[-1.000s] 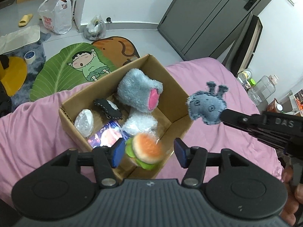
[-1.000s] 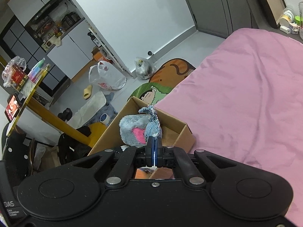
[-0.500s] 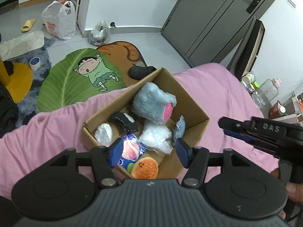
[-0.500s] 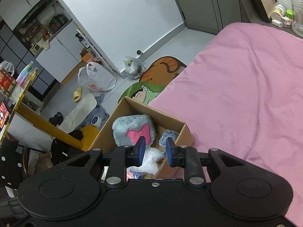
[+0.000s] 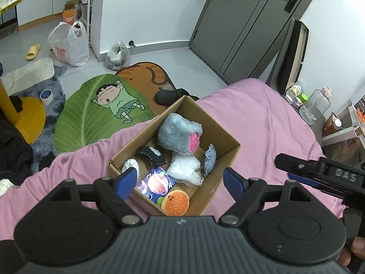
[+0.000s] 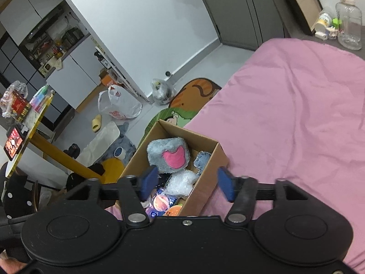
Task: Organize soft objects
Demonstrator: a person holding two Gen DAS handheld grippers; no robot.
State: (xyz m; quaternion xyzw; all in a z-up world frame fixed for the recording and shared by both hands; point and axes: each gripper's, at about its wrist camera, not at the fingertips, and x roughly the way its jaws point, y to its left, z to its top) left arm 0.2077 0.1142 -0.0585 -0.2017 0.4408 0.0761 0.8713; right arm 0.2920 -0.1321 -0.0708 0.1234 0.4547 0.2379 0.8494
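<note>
A cardboard box [image 5: 224, 137] stands on the pink bed [image 5: 262, 123]. In it lie a fluffy grey plush with a pink patch [image 5: 179, 132], a small grey-blue felt toy [image 5: 210, 157] against the right wall, a white bubble-wrap piece [image 5: 186, 169], a black felt piece [image 5: 151, 154], a burger toy [image 5: 175, 203] and a blue packet [image 5: 155, 181]. My left gripper [image 5: 179, 180] is open and empty above the box's near end. My right gripper [image 6: 186, 182] is open and empty above the box [image 6: 206, 175]; it also shows in the left wrist view [image 5: 319, 171].
The bed [image 6: 296, 114] stretches to the right. On the floor beyond the box lie a leaf-shaped cartoon rug [image 5: 100, 107], a black shoe [image 5: 168, 96], plastic bags [image 5: 69, 44] and a yellow table base [image 5: 27, 114]. Bottles [image 5: 316, 105] stand by the far wall.
My right gripper opened and dropped the grey-blue felt toy into the box, then drew back. The burger toy fell from my left gripper into the box. Both grippers have risen and opened wider.
</note>
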